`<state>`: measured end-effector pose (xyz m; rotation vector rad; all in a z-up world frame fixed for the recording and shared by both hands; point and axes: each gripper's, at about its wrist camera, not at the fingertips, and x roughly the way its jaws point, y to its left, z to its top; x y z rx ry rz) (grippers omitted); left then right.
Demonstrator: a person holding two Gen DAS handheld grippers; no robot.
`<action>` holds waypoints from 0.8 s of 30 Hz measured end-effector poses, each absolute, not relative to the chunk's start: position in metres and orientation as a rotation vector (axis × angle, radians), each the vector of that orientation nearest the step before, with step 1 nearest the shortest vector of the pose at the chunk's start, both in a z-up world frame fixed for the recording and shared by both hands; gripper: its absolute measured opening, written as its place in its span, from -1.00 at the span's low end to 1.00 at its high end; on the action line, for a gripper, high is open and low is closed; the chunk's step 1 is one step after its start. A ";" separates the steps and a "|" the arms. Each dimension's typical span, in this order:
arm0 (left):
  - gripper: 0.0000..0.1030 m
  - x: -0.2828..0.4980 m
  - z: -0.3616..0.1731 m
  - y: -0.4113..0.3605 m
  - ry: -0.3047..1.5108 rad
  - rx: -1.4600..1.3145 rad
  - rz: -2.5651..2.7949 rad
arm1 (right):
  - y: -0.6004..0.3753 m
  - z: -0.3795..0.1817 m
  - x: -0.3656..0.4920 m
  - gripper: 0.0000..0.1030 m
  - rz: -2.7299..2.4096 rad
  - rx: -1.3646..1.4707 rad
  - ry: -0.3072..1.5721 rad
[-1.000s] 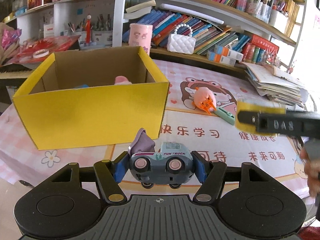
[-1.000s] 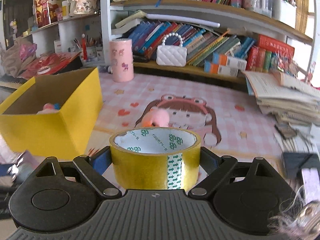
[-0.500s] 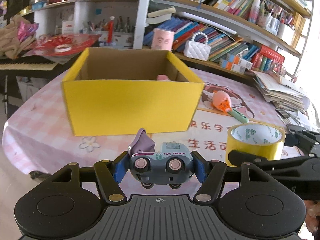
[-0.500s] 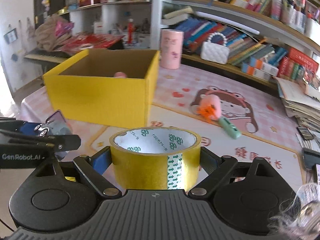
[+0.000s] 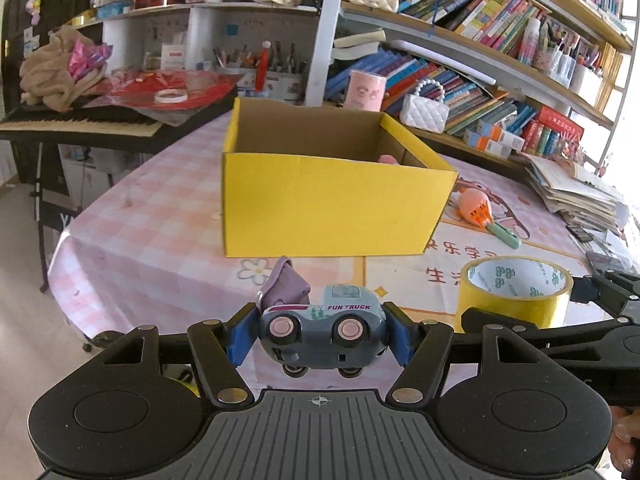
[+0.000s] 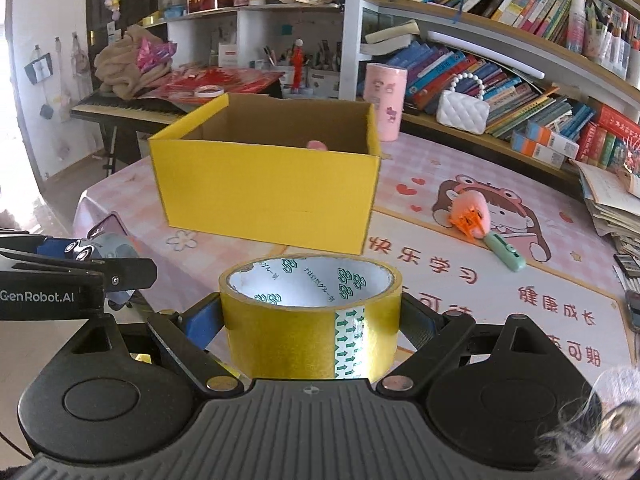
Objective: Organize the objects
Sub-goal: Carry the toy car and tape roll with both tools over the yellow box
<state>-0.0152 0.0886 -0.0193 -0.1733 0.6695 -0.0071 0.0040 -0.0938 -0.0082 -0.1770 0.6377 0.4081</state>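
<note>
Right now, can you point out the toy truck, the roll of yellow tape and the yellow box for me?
toy truck (image 5: 323,330): left wrist view, on its grey side between the two pink wheels.
roll of yellow tape (image 6: 280,340): right wrist view, on its yellow outer band.
yellow box (image 5: 332,204): left wrist view, on its near outer wall.

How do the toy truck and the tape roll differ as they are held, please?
The toy truck is grey-blue with pink wheels; the tape roll is a yellow hollow ring. The truck lies tipped, wheels facing the camera; the roll sits open end up. Both are clamped, left tool and right tool.
</note>
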 end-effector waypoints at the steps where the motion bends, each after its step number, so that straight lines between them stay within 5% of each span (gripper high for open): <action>1: 0.29 -0.017 -0.019 0.091 0.665 -0.172 -0.006 | -0.091 -0.008 0.003 0.75 0.408 -0.175 0.636; 24: 0.29 -0.027 0.002 0.125 0.562 -0.164 0.021 | -0.056 0.006 -0.007 0.75 0.412 -0.194 0.599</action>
